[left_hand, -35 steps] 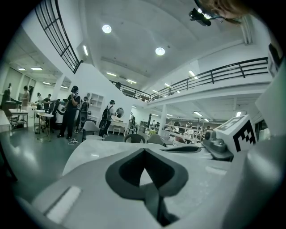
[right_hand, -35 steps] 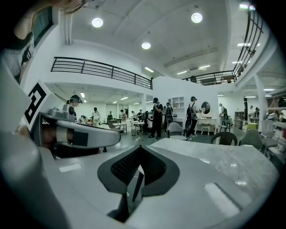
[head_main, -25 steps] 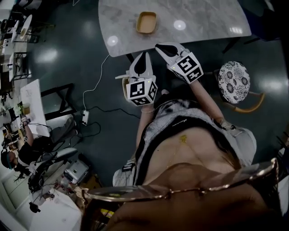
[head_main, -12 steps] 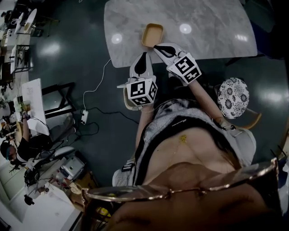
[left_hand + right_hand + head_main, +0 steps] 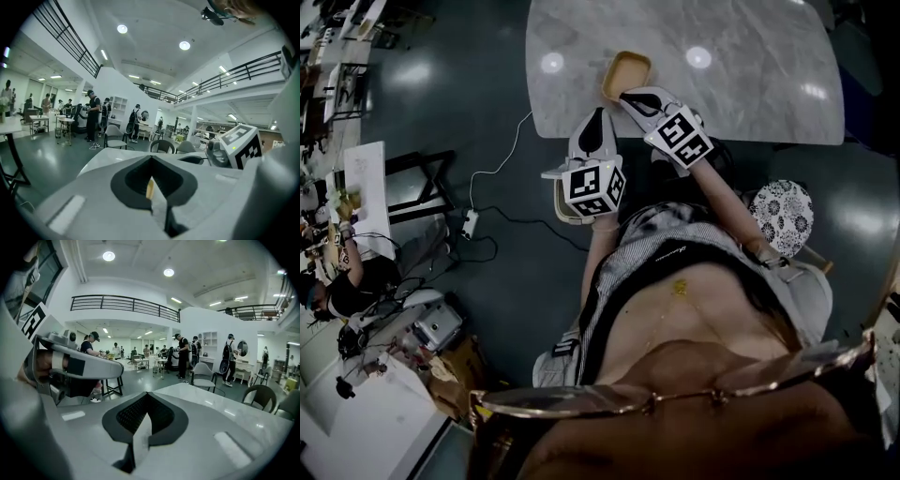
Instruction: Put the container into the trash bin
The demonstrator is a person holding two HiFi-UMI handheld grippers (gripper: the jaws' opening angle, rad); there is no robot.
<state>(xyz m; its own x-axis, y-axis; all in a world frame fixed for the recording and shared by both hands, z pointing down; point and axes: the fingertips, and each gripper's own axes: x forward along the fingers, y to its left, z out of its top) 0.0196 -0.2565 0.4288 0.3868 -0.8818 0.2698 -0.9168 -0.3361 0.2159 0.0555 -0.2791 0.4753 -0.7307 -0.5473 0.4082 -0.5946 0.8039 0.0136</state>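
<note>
Head view: tan container (image 5: 625,75) on marble table (image 5: 750,84), near front edge. Right gripper (image 5: 630,97) just beside container's near rim, fingers pressed together, empty. Left gripper (image 5: 598,117) near table edge, fingers together, holding nothing.

Head view dim; gripper views bright, fisheye-warped; ceiling lamps (image 5: 184,45) glaring.

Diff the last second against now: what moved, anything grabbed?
The right hand-held gripper advanced until its tips were close to the near rim of the container. The left hand-held gripper advanced to the edge of the table. Nothing taken or let go. Unchanged: both sets of jaws together, container sitting on the table.
</note>
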